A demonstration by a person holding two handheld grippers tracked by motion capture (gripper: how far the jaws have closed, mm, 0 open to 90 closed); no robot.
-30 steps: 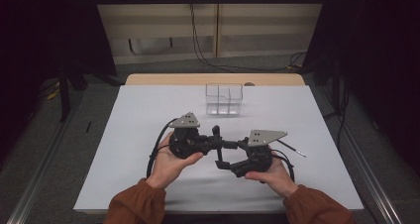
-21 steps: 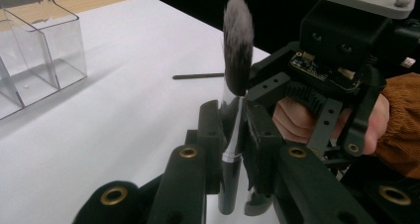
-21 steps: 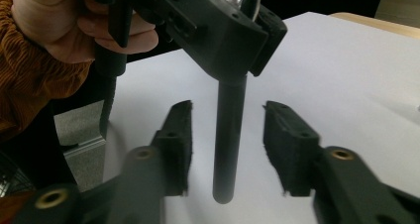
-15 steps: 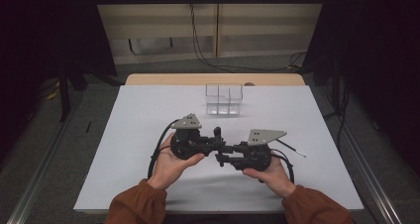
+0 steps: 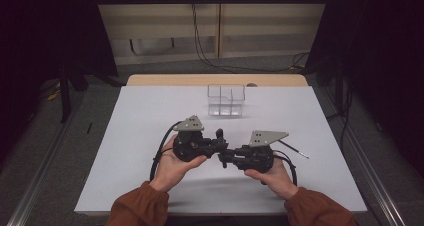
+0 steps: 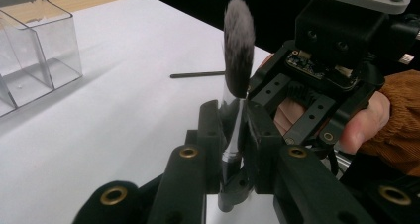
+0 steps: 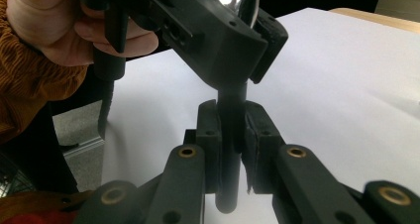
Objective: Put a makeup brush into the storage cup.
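A makeup brush with a grey bristle head (image 6: 238, 45) stands upright between both grippers, above the white sheet near the front middle of the table. My left gripper (image 6: 233, 135) is shut on its silver ferrule, just under the bristles. My right gripper (image 7: 230, 135) has just been closing and its pads now press on the black handle (image 7: 229, 184) lower down. In the high view the left gripper (image 5: 220, 145) and right gripper (image 5: 225, 158) meet tip to tip, each held in a hand.
A clear box with compartments (image 5: 226, 100) stands at the back middle of the white sheet (image 5: 125, 151). A thin black rod (image 5: 294, 151) lies on the sheet to the right of the right hand. Dark floor and metal rails flank the table.
The right gripper's jaws went from spread apart to closed on the brush handle. Both hands and the left gripper's hold stayed where they were.
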